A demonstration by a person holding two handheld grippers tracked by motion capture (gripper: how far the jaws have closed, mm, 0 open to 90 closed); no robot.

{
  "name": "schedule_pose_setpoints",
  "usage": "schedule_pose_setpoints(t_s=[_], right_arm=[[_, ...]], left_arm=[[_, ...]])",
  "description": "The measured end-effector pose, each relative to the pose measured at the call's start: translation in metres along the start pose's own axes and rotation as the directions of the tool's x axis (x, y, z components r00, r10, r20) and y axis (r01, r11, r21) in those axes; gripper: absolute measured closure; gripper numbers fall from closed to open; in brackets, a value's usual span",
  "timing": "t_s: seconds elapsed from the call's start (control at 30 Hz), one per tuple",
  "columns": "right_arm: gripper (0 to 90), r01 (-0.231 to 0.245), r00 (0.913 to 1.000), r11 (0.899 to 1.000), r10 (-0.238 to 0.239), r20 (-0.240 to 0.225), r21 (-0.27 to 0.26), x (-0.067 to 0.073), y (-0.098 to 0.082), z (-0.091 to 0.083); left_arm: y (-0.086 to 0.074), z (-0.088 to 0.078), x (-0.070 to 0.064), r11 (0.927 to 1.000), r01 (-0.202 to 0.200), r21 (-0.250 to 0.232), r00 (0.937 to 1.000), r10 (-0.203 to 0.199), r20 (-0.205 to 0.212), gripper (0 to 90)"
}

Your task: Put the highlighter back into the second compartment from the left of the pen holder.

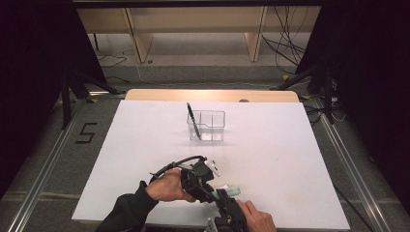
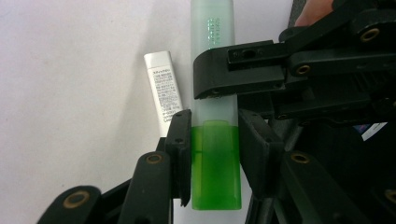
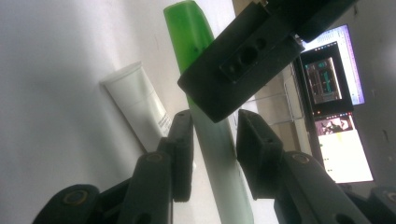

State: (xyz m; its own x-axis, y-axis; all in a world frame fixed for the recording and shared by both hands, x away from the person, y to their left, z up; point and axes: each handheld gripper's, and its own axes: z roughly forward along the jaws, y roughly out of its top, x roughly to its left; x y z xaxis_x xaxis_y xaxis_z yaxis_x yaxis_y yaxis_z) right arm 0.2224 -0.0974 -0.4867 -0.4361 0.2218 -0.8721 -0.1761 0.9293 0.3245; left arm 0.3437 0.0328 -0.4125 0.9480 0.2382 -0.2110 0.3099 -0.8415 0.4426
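Highlighter (image 2: 215,140), green body with a pale frosted cap, lies at the near table (image 1: 270,145) edge, gripped from both ends: left gripper (image 2: 215,154) clamps the green barrel, right gripper (image 3: 214,149) pinches the cap. White tube (image 2: 163,91) lies just beside it, its lower end hidden behind a jaw. Clear organizer (image 1: 207,125) with a pen (image 1: 193,120) stands well apart.

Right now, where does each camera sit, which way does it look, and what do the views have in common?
High view: above the near table edge, looking forward and down on the white table; both forearms and hands enter from below.
Left gripper view: on the left gripper, looking along its jaws at the green highlighter.
Right gripper view: on the right gripper, looking along the highlighter's pale cap.
Both gripper views share the highlighter and the white tube.
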Motion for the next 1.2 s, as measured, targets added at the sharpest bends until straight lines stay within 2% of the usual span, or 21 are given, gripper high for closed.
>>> schedule_pose_setpoints(t_s=[0.5,0.63,0.8,1.0,1.2], right_arm=[[75.1,0.086,0.9963,0.996,-0.086,0.004,0.006,0.005,0.002,0.001],[76.1,0.093,0.9957,0.996,-0.093,0.010,-0.003,0.006,0.002,0.000],[77.4,0.076,0.9970,0.997,-0.076,0.014,-0.010,0.005,0.003,-0.001],[77.5,0.087,0.9961,0.996,-0.087,0.016,-0.004,0.004,0.001,-0.001],[77.5,0.078,0.9968,0.997,-0.077,0.021,-0.002,0.002,0.000,-0.001]], left_arm=[[-0.001,-0.001,0.001,1.0000,0.005,0.004,0.9999,-0.005,0.012,66.2],[-0.001,-0.003,0.002,0.9999,0.015,0.001,0.9997,-0.015,0.021,66.0],[-0.001,-0.009,0.001,0.9999,0.011,-0.002,0.9998,-0.011,0.013,64.9],[-0.004,-0.020,0.004,0.9991,0.026,-0.033,0.9997,-0.026,-0.003,59.1],[-0.007,-0.031,0.008,0.9972,0.044,-0.060,0.9987,-0.046,-0.023,52.9]])
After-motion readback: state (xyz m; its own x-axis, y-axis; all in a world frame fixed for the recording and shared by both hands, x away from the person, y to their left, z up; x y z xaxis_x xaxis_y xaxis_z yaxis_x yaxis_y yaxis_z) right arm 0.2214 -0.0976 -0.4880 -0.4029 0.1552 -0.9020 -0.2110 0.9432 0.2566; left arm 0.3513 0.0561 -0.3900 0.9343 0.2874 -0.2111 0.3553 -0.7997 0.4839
